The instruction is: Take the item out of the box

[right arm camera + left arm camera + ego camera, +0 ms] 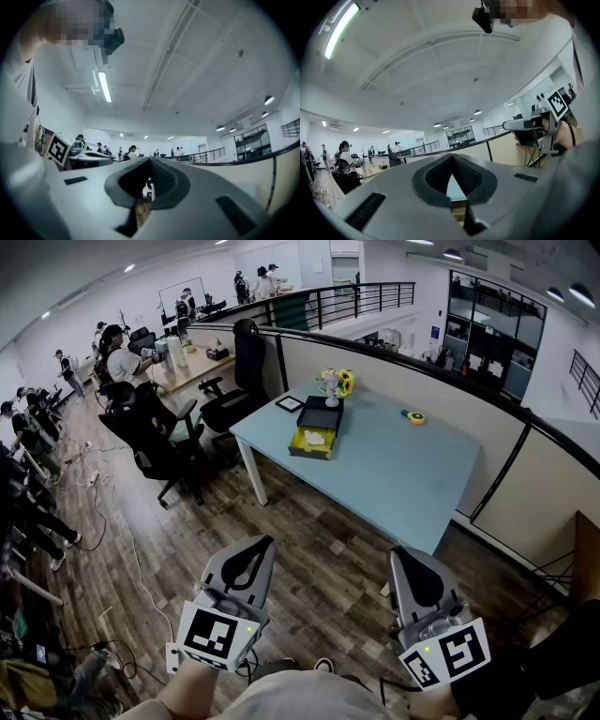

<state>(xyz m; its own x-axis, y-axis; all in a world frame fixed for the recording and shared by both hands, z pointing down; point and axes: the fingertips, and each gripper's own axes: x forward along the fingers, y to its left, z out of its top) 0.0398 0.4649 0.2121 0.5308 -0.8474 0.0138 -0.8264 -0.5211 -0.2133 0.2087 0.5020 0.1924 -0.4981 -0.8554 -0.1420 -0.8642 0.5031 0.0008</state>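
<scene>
Both tools hang low in front of the person, well short of the work. The left tongs [259,544] are closed to a point with nothing between the pads, as the left gripper view confirms [452,155]. The right tongs [403,555] are likewise pressed together and empty [150,160]. The box [309,453] stands on the pale blue counter [394,470] near its left end, well apart from both tools, with a stretch of wooden floor [319,559] in between. It is open, its yellow inside showing, and the item [316,437], a small white thing whose shape is too small to make out, lies in it. The dark lid [322,414] sits at its far end, just before a bunch of yellow flowers [336,382]. The box's long axis runs away from the person toward the counter's far edge, so its near, low end faces the tools. It lies ahead and between the two, a little closer to the left tongs, though the difference is slight. Any reach first calls for closing that gap and spreading the pads, then coming down over the open top.
</scene>
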